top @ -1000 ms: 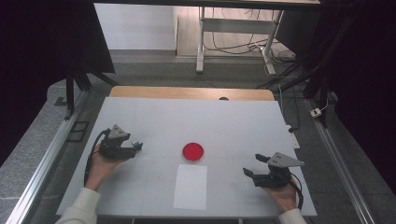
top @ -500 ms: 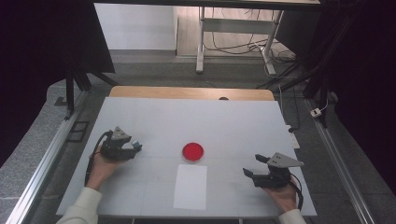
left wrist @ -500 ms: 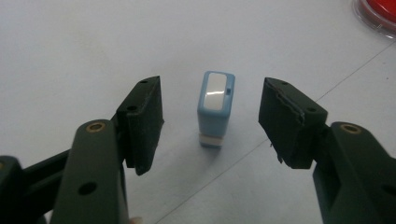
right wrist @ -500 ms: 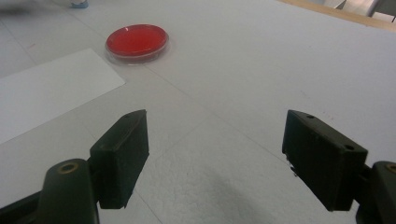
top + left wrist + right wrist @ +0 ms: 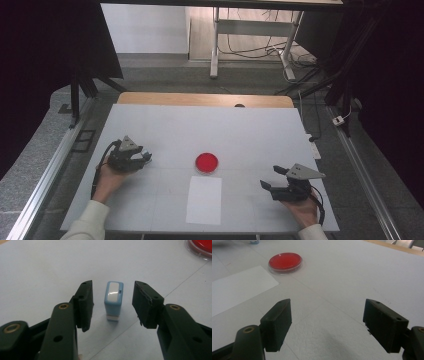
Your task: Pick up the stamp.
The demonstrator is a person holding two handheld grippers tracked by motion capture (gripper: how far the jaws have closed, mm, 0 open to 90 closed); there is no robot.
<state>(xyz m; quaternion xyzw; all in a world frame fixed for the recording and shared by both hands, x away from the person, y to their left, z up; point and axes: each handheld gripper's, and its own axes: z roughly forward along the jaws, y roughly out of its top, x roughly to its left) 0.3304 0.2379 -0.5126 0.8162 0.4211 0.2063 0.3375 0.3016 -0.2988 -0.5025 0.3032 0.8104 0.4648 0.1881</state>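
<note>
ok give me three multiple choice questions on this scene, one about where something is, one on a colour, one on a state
1. Where does the small blue stamp stand?
A. between the open jaws of the left gripper
B. on the sheet of paper
C. inside the round dish

2. What colour is the inside of the round dish?
A. green
B. red
C. yellow

3. What state is the right gripper in?
A. shut on the stamp
B. shut on the paper
C. open with nothing between its jaws

Answers:
1. A, since the left gripper view shows the stamp upright on the table with a jaw at each side and a gap to both.
2. B, as the dish shows red in the high view and the right gripper view.
3. C, because the right gripper view has its jaws wide apart over bare table, with the white paper off to one side.
</note>
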